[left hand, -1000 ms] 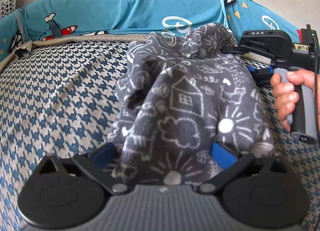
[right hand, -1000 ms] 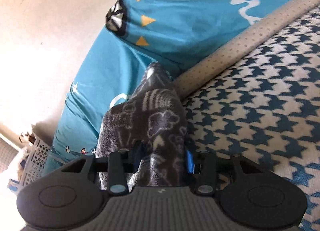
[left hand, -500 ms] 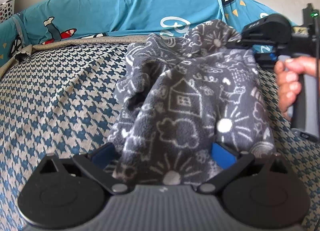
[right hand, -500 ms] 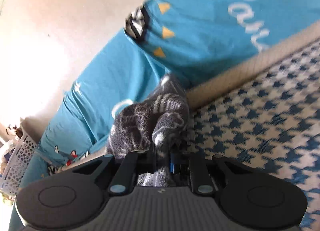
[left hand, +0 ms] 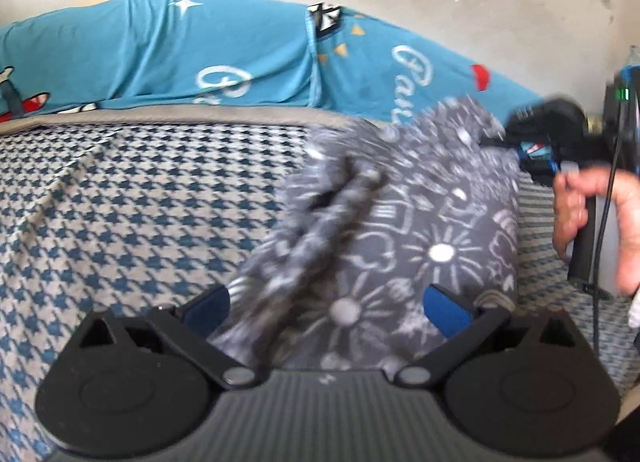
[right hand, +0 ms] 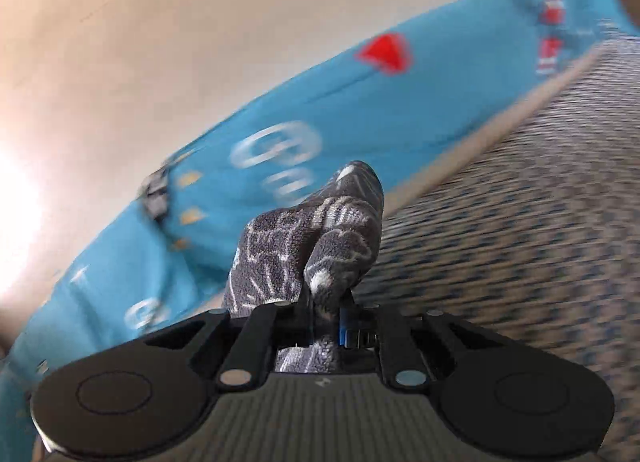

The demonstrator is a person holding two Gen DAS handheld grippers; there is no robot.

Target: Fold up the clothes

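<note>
The bed (left hand: 132, 198) under my tools wears a blue-and-cream houndstooth cover, with a long turquoise printed bolster (left hand: 168, 58) along the wall behind it. On the right half of the bed, lifted partly clear of the cover, is the grey fleece garment (left hand: 420, 230), bunched into a loose mound with a deep crease running down its left side; the pictures are smeared with motion, so I cannot say which kind of garment it is.

It looks like a soft, thick, light fleece, dark grey with white doodles of suns, houses and clouds. I judge that it will drape and sag, not hold a line, and it will not slip easily from the pads. It is best taken by a hem or corner, two points well apart, so it hangs flat.

My right tool (right hand: 324, 318) is pinched nearly closed on a fold of the fleece, which pokes up past its fingers. My right hand (left hand: 592, 222) grips that tool's handle at the far right of the left view.

My left tool (left hand: 328, 310) stands wide, its blue pads either side of the cloth's near edge, gripping nothing.
</note>
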